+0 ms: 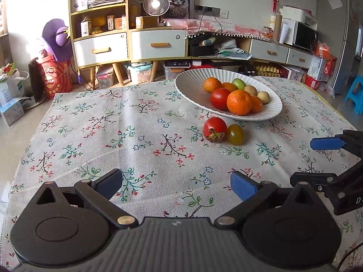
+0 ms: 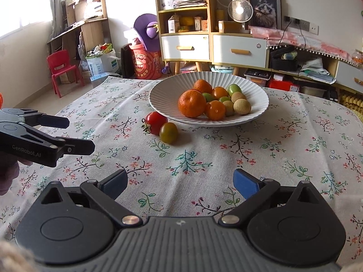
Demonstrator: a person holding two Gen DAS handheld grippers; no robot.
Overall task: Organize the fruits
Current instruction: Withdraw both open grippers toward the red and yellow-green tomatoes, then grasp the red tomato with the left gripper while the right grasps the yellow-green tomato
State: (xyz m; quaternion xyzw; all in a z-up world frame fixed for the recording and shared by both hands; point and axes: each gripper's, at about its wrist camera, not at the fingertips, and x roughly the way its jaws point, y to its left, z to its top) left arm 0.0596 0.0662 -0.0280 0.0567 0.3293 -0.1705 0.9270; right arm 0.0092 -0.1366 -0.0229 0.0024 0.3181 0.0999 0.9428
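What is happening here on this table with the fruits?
A person holds two grippers, the left gripper and the right gripper, both open and empty above the floral tablecloth. The white ribbed bowl already holds oranges and other fruits. A red tomato and a small green-brown tomato lie touching on the cloth beside the bowl, not yet picked up.

floral tablecloth (image 1: 140, 122) | small fan (image 1: 156, 3) | cat picture (image 1: 179, 2) | red chair (image 2: 60, 68)
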